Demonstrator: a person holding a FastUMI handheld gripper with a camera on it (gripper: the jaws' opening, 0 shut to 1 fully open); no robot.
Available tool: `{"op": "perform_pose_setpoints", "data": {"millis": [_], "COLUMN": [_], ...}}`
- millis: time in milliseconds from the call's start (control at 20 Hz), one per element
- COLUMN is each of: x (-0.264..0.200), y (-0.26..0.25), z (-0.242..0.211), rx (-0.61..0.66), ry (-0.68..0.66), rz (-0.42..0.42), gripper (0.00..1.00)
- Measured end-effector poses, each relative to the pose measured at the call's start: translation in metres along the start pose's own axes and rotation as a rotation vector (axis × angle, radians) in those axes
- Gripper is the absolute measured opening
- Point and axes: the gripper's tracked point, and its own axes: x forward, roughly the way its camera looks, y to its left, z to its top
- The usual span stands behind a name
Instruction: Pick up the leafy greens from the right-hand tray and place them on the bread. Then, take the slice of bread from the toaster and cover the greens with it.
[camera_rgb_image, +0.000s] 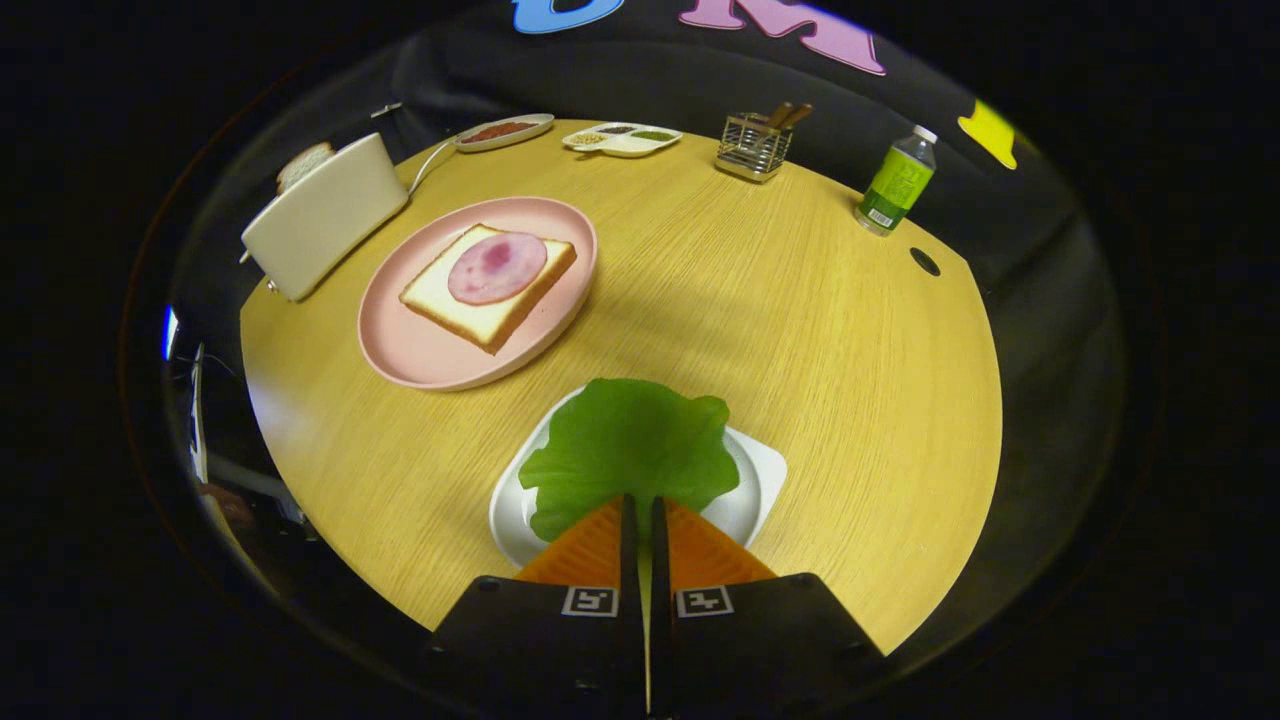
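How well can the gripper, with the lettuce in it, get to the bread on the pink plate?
Probably yes. The gripper is shut on the lettuce leaf over the white tray. Only bare table lies between it and the ham-topped bread on the pink plate.

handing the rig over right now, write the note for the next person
Gripper: fingers nearly together, pinching the near edge of the lettuce leaf, which sits over the white tray.
Pink plate beyond the fingers holds the bread slice topped with a ham round.
Toaster stands behind the plate, the second slice poking out of it.
Done: leaf gripped.
Left: carry the leaf onto the ham and bread, release, then fetch the toaster slice and cover the leaf.
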Motion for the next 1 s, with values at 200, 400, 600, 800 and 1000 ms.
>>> {"op": "perform_pose_setpoints", "data": {"millis": [200, 400, 600, 800, 1000], "x": [-0.037, -0.067, -0.077, -0.073, -0.061], "y": [0.010, 0.038, 0.074, 0.106, 0.126], "z": [0.028, 0.071, 0.121, 0.162, 0.188], "rx": [0.026, 0.025, 0.025, 0.020, -0.013], "ry": [-0.065, -0.128, -0.177, -0.203, -0.197], "rz": [-0.001, 0.039, 0.098, 0.151, 0.173], "gripper": [0.06, 0.07, 0.07, 0.07, 0.06]}}
